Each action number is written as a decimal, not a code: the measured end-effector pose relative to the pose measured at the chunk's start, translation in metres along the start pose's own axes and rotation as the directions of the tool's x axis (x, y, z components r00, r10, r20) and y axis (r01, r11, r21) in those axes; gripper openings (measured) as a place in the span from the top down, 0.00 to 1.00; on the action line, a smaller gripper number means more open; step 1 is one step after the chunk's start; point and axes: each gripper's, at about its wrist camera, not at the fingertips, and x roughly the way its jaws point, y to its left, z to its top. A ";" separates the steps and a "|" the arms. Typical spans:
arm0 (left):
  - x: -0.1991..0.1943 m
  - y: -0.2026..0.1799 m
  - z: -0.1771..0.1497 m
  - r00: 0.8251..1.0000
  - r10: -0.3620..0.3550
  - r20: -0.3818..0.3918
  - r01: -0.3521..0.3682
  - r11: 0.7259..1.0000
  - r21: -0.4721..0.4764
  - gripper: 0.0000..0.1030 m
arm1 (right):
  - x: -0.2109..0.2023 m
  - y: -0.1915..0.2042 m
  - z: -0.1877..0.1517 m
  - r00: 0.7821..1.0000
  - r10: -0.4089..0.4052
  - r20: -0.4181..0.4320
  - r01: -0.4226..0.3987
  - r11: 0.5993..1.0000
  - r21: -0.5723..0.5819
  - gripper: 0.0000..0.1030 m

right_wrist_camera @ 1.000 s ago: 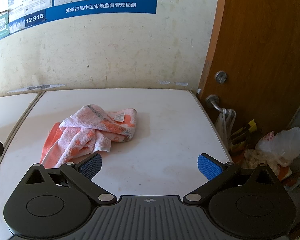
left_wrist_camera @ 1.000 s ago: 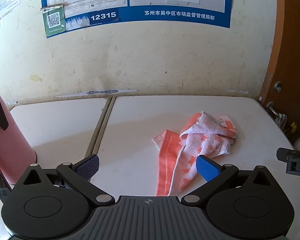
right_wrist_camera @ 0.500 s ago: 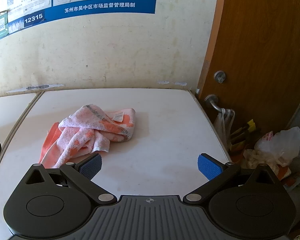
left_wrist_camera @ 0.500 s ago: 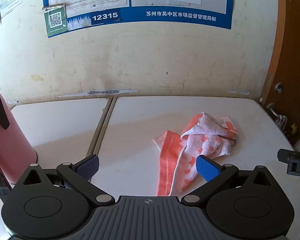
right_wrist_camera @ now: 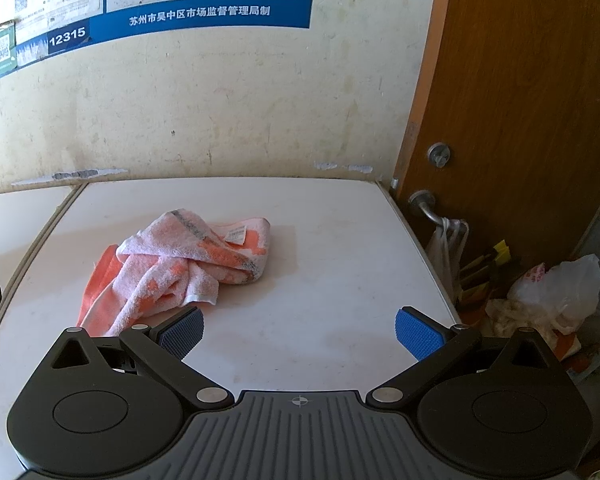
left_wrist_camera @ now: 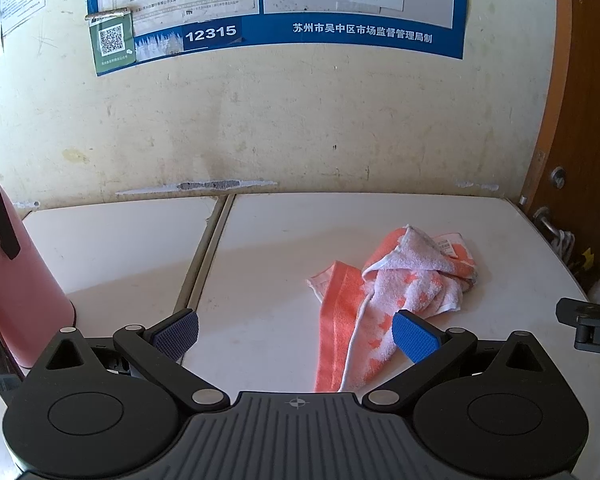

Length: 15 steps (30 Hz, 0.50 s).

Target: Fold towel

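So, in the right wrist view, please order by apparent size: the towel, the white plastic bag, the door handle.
1. towel
2. white plastic bag: lies farther away, so true size unsure
3. door handle

We are seeing bare worktop (right_wrist_camera: 320, 272) lying open right of the crumpled towel (right_wrist_camera: 180, 264) and in front of it. A pink flask (left_wrist_camera: 16, 300) is standing at the far left, and the wall (left_wrist_camera: 300, 128) is closing off the back edge.

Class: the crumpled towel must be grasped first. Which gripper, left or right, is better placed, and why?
Probably the left gripper: open, with the towel trailing between its fingers. The right gripper, also open, has the towel off to its left.
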 end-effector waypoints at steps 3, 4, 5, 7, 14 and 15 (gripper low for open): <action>0.000 0.000 0.001 1.000 0.000 0.000 0.000 1.000 -0.001 0.00 | 0.000 0.000 0.000 1.000 0.000 0.001 0.000 1.000 -0.001 0.00; 0.000 0.000 0.001 1.000 0.001 0.000 -0.001 1.000 -0.002 0.00 | 0.000 0.000 0.000 1.000 0.000 0.001 0.000 1.000 -0.001 0.00; 0.000 0.000 0.001 1.000 0.002 -0.001 -0.002 1.000 -0.003 0.00 | 0.000 0.000 0.000 1.000 0.001 0.001 -0.001 1.000 -0.001 0.00; 0.000 0.000 0.001 1.000 0.002 -0.004 -0.002 1.000 -0.005 0.00 | 0.000 -0.001 0.000 1.000 0.000 -0.002 0.000 1.000 -0.001 0.00; 0.000 0.001 0.002 1.000 0.005 -0.004 -0.005 1.000 -0.009 0.00 | 0.002 -0.002 0.000 1.000 -0.001 -0.003 0.001 1.000 0.000 0.00; 0.000 0.001 0.002 1.000 0.005 -0.004 -0.005 1.000 -0.009 0.00 | 0.002 -0.002 0.001 1.000 -0.001 -0.002 0.001 1.000 0.000 0.00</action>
